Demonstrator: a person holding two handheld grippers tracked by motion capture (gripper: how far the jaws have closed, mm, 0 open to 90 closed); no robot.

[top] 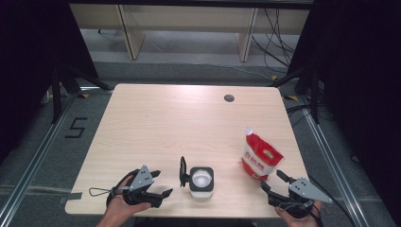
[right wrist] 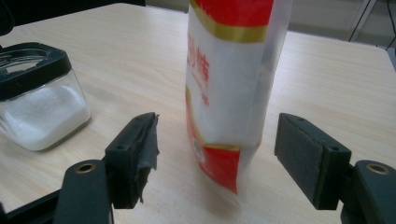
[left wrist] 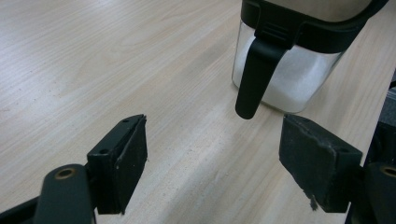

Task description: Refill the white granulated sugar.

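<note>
The counter point(top: 189, 118) is a pale wood-grain slab with rounded corners and a small dark round hole point(top: 229, 98) near its far edge; the high view shows it whole, standing on a grey floor between dark curtains.

The red and white bag point(top: 259, 158) stands upright towards the counter's right near side, tall, glossy and soft-sided, with a gold band. In the right gripper view the bag point(right wrist: 229, 93) is cut off at the top and its printed characters are only partly legible.

The jar point(top: 202, 181) sits near the middle of the near edge, a squarish clear glass box with a black rim, its black lid point(top: 183, 171) tipped up on the left side. The left gripper view shows white grains inside the jar point(left wrist: 299, 79) and a black latch tab point(left wrist: 256, 74) hanging down its front; its top is cropped.

The left gripper point(top: 158, 188) lies just left of the jar, its fingers point(left wrist: 122, 163) spread wide over bare wood. The right gripper point(top: 273, 179) is just before the bag, its fingers point(right wrist: 135, 154) parted, flanking the bag's base without touching.
</note>
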